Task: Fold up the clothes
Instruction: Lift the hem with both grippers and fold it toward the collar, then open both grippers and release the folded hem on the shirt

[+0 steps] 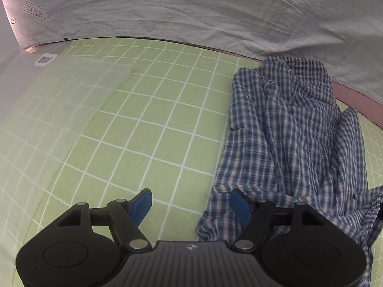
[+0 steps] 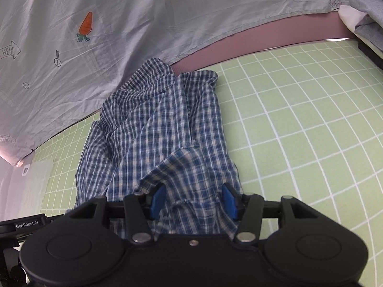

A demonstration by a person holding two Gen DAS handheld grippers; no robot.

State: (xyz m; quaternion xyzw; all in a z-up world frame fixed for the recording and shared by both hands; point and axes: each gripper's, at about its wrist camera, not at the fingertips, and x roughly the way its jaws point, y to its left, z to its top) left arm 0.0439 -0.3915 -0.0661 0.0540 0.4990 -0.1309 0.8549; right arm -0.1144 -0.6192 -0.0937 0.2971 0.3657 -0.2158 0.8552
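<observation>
while the crumpled blue-and-white checked shirt [image 1: 294, 129] lies on the green grid-lined mat [image 1: 148, 119], the left gripper [image 1: 191, 205] stands wide apart, its right pad touching the shirt's hem. the right gripper [image 2: 194, 198] is spread too, with shirt cloth bunched between its blue pads [image 2: 156, 199], unclamped.

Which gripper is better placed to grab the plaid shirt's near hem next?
Right. The right gripper is open with the plaid shirt bunched between its fingers. The left gripper is also open but mostly over bare green mat, only its right finger over the shirt edge.
</observation>
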